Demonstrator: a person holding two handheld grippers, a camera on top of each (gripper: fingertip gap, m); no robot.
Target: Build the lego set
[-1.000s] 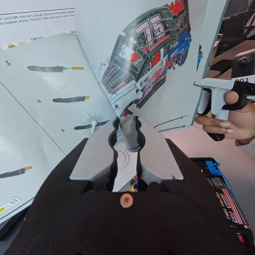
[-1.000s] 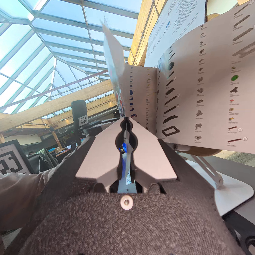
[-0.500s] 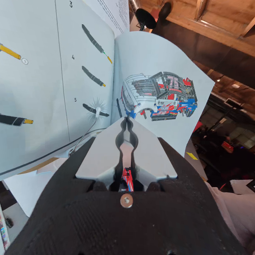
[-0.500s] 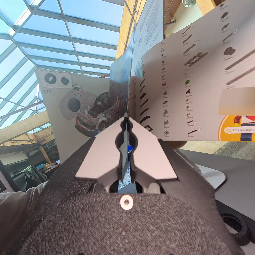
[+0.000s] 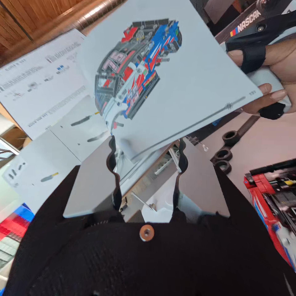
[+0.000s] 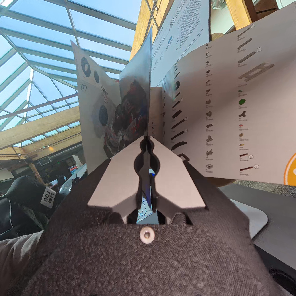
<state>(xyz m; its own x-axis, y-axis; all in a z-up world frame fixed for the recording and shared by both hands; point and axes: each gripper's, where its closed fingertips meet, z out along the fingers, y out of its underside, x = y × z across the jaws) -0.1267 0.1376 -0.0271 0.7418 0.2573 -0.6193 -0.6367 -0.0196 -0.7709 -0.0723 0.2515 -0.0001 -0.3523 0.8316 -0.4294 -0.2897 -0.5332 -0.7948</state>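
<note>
The instruction booklet stands open on a stand. One page with a printed race car (image 5: 160, 72) is lifted. My right gripper (image 6: 147, 138) is shut on that page (image 6: 141, 89), which shows edge-on between its fingers. In the left wrist view the hand (image 5: 280, 60) holding the right gripper is at the page's far corner. My left gripper (image 5: 147, 139) is open and empty, its jaws wide apart just below the page's lower edge. The partly built red, white and blue lego car (image 5: 272, 200) lies on the table at the right.
Three black tyres (image 5: 224, 153) lie on the table beside the car. The stand's white base (image 5: 160, 209) is under my left gripper. A printed sheet (image 5: 40, 72) stands behind the booklet. The parts-list page (image 6: 224, 104) hangs to the right; the left gripper's body (image 6: 48, 197) shows low left. Tip to tip, the grippers are about 15 cm apart.
My left gripper was shut on the car page half a second ago; now it is open and swung round below the page. My right gripper has stayed shut on the page.
</note>
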